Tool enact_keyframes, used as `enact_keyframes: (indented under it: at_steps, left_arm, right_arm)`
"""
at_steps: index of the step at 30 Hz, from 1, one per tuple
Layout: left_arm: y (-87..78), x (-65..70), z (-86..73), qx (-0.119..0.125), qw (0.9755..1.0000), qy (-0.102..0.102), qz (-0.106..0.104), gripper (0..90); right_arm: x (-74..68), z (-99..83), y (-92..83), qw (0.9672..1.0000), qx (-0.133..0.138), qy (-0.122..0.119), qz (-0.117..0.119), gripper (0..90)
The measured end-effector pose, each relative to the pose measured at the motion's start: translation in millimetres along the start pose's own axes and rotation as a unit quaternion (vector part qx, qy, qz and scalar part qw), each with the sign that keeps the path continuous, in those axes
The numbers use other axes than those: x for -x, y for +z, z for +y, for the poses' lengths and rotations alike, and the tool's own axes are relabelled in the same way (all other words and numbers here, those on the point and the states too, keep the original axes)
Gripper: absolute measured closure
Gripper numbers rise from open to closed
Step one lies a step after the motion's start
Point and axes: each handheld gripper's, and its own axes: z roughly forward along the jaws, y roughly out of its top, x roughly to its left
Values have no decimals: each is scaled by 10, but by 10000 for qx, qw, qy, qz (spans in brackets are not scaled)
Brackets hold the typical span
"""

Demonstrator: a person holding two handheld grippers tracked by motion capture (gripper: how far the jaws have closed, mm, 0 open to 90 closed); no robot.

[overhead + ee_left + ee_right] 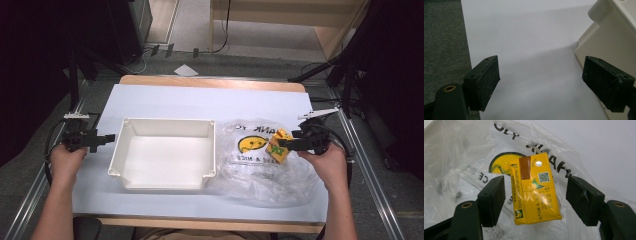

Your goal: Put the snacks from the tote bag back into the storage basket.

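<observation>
A yellow drink carton (534, 190) with a brown stripe and a QR code rests on a clear plastic bag (456, 170) printed with a smiley face. My right gripper (536, 183) is open, its jaws on either side of the carton with a small gap on each side. In the high view the carton (278, 147) sits on the bag (255, 172) at the table's right, with the right gripper (284, 143) at it. My left gripper (109, 137) is open and has nothing in it, just left of the white bin (165, 121). In its own view, the left gripper (541, 67) hovers over the white sheet (524, 37).
The white bin (609, 30) is empty and stands mid-table, touching the bag's left edge. A white sheet (200, 100) covers the wooden table. Dark stands and cables flank the table on both sides.
</observation>
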Motion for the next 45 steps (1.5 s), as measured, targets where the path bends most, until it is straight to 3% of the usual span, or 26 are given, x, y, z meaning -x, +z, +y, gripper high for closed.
enact_keyframes:
  at_steps: [24, 31, 45]
  left_arm:
    - [7, 7, 0, -21, 10000, 11, 4, 154]
    - [12, 11, 0, -29, 10000, 13, 0, 154]
    - [7, 5, -1, -24, 10000, 11, 4, 154]
  right_arm:
    - [-7, -21, 327, 9989, -441, -108, -64, 380]
    - [24, -30, 412, 9983, -565, -137, 4, 456]
    - [4, -34, 414, 9983, -505, -289, -39, 490]
